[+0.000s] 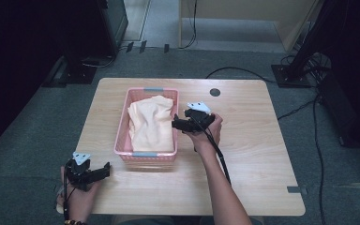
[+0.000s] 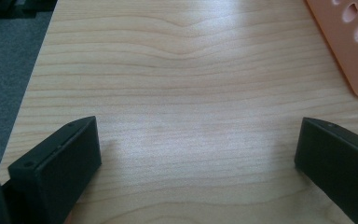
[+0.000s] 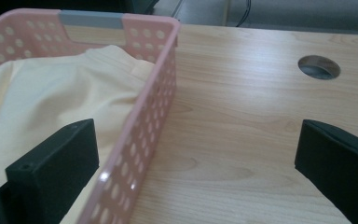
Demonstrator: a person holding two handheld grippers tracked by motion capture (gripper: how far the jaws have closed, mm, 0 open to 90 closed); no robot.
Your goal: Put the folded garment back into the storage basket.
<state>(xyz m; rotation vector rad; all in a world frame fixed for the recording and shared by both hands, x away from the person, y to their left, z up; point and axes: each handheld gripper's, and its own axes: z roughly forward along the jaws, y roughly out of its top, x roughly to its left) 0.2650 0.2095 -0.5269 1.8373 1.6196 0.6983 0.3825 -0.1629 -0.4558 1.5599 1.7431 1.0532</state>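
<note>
Both grippers had jaws spread wide, gripping nothing. Right gripper (image 1: 175, 123) sat at the right wall of the pink perforated basket (image 1: 122, 123), one jaw over the inside, the other over bare table (image 1: 253, 140). Pale yellow cloth (image 1: 152, 123) lay bunched inside the basket, possibly a garment. Left gripper (image 1: 107, 169) hovered low at the near-left table corner, well apart from the basket.

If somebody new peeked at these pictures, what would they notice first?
Probably the pink basket in the middle of the wooden table, with a pale yellow cloth bunched up inside it. Next, the right gripper, open, straddling the basket's right wall, one jaw over the cloth and the other outside. The left gripper waits open at the table's near left corner.
</note>
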